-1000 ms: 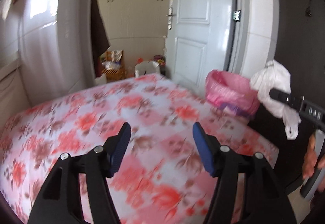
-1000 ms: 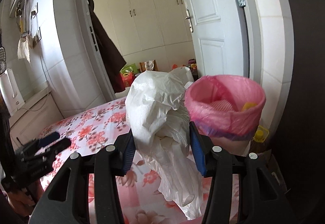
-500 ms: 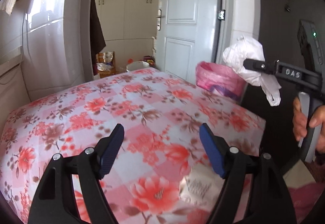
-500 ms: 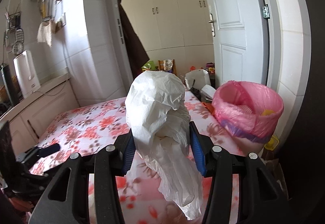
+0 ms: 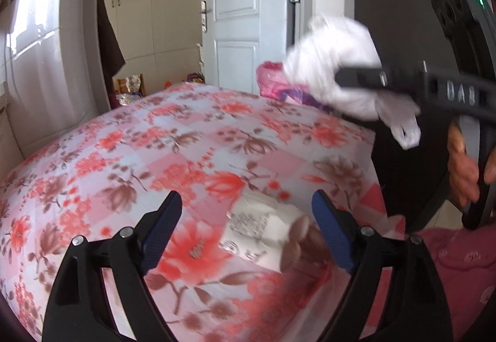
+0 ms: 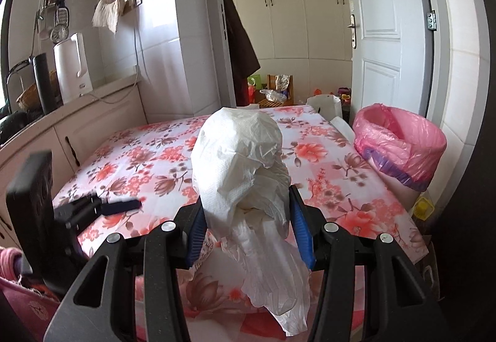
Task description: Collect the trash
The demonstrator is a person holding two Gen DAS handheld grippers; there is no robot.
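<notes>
white crumpled plastic bag [image 6: 245, 162] sits clamped in the right tool [image 6: 248, 233], with the pink-lined bin [image 6: 403, 143] ahead to its right, awaiting the drop. left tool [image 5: 248, 230], jaws just opened wide, frames a wrapper [image 5: 263, 230] on the desk [image 5: 186, 137]; it should descend, then close.

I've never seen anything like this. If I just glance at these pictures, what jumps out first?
Probably the big crumpled white plastic bag, pinched between the blue-tipped fingers of the right gripper above the flowery tablecloth. Next, the pink-lined bin beside the table's far right corner. The left gripper, its fingers just spread wide, hangs over a printed wrapper lying on the cloth.
</notes>
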